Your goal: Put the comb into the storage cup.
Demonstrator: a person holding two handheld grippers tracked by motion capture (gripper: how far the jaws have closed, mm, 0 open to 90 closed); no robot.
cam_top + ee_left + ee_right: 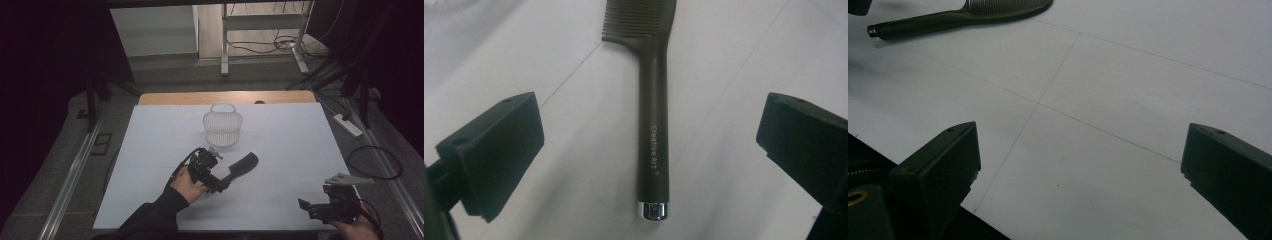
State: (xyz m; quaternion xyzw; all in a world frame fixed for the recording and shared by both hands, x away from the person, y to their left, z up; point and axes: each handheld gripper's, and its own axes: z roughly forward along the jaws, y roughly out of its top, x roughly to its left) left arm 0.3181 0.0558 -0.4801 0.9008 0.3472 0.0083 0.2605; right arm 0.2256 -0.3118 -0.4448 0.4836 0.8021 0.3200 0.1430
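A black comb (242, 164) with a long handle lies flat on the white table (290, 150), its teeth pointing toward the far right. My left gripper (218, 184) is at the handle's end and stands open. In the left gripper view the comb (654, 100) lies between the two wide-apart jaws, and neither pad touches it. Near the table's front right corner my right gripper (307, 207) is open with nothing between its jaws (1078, 145). The comb (963, 17) shows at the top left of the right gripper view.
A white wire basket (222, 125) with a handle stands upright just beyond the comb, near the table's middle. A wooden strip (225, 97) edges the far side. On the floor to the right lie a power strip (348, 125) and cables.
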